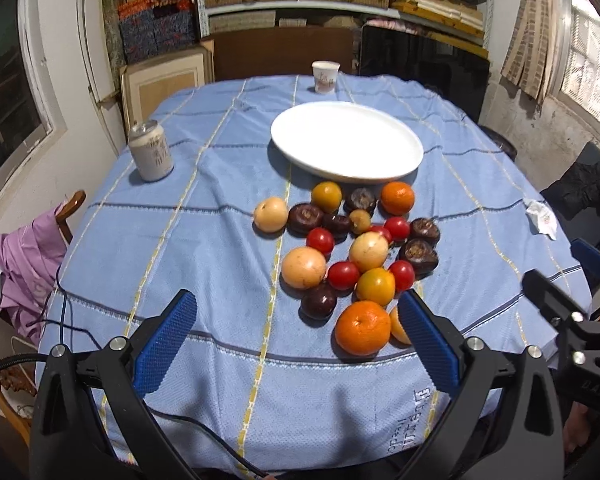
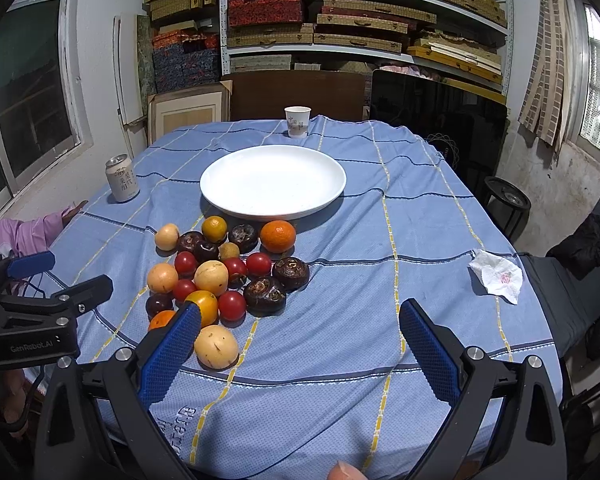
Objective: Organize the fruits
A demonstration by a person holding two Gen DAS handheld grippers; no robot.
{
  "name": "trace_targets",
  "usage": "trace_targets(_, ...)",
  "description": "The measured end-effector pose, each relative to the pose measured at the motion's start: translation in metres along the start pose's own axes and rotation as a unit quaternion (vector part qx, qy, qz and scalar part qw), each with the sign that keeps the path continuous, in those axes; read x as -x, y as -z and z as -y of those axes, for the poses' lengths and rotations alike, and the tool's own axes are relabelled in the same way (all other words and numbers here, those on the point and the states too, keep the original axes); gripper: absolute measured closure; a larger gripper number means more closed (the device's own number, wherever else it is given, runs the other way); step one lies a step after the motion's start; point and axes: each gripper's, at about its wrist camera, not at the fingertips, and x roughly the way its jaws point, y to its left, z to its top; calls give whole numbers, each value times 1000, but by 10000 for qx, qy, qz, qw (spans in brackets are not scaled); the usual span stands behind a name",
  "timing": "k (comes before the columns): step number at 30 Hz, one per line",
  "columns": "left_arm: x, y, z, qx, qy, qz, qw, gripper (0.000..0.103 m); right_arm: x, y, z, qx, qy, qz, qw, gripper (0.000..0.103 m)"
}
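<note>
Fruit pile (image 1: 352, 256) on the cloth-covered surface (image 1: 204, 240), just before one empty white plate (image 1: 347, 145), counts five red tomatoes and two oranges, lying ahead of the spread, empty left claw (image 1: 296, 320) and front-left of the spread, empty right claw (image 2: 300, 328).

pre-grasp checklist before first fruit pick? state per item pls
1. Left gripper open, nothing held: ok.
2. Right gripper open, nothing held: ok.
3. White plate bare and ready to receive fruit: ok.
4. Fruit pile sits apart from the plate, on the tablecloth: ok.
5. Nearest orange free to grasp: not ok, a pale fruit touches it.
6. Can and paper cup clear of the path to the plate: ok.
</note>
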Motion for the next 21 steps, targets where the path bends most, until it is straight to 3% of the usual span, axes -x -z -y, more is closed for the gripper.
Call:
trace_targets(3, 1, 1, -6, 158, 144, -12, 9998, 4, 2, 1, -4, 77, 68, 98, 9999, 3)
trace_targets(8, -7, 1, -15, 361, -50, -112, 9993, 4, 8, -3, -5, 124, 21, 189, 9997, 3)
trace_targets(21, -6, -2, -11, 143, -218, 23, 9997, 4, 5, -7, 1, 14, -43, 6, 10000, 3)
